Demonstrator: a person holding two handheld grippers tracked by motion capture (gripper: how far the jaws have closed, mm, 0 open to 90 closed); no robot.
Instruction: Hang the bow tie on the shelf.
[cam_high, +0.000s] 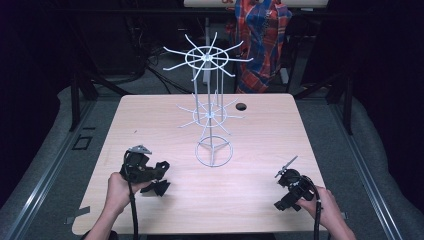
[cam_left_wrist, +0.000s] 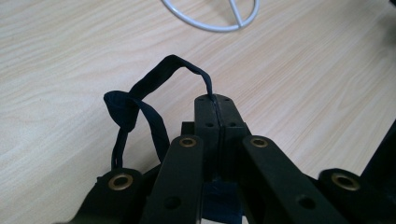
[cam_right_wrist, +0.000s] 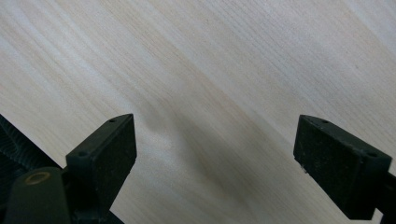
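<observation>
My left gripper (cam_high: 159, 172) hovers low over the near left part of the wooden table (cam_high: 260, 125). In the left gripper view its jaws stand pressed together at the tips (cam_left_wrist: 217, 105), pinching a thin dark navy fabric strap (cam_left_wrist: 140, 100). The strap loops up and out to the left of the jaws, then hangs back down. From above, the dark fabric (cam_high: 157, 188) hangs just under that gripper. At the near right, my right gripper (cam_high: 281, 191) is held low in a person's hand. Its jaws (cam_right_wrist: 217, 128) stand wide apart over bare wood, with nothing between them.
A white wire display stand (cam_high: 209, 90) rises from the table's middle, with two tiers of spoke arms and a ring base (cam_high: 214, 152), (cam_left_wrist: 212, 18). A small round hole (cam_high: 241, 106) lies near the far edge. A plaid cloth (cam_high: 260, 40) hangs behind the table.
</observation>
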